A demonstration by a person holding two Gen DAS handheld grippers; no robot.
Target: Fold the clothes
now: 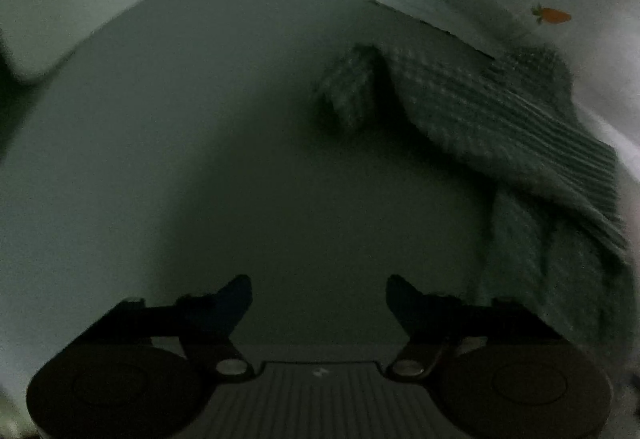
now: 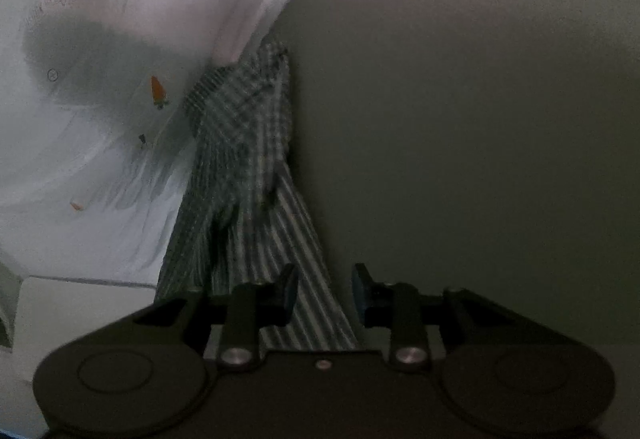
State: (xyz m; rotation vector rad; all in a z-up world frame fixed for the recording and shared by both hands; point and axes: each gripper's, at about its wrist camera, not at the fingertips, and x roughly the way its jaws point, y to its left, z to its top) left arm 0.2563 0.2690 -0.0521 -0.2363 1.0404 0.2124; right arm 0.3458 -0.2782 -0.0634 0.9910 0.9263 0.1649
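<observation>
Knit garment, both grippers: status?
Left gripper open, empty. Right gripper open, astride knit garment. Garment rumpled, draped against white printed sheet. Nothing blocking.

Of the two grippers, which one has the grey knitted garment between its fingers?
The right gripper: the ribbed knitted garment runs between its open fingers. The left gripper has only the bare surface between its fingers.

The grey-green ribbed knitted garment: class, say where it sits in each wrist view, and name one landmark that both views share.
Left wrist view: the grey-green ribbed knitted garment fills the right side, draped from upper middle down to the lower right edge.
Right wrist view: it runs up the centre-left, from between the open fingers of the right gripper to mid-frame.
Shared landmark: the small orange carrot print on the white sheet beside it.
</observation>
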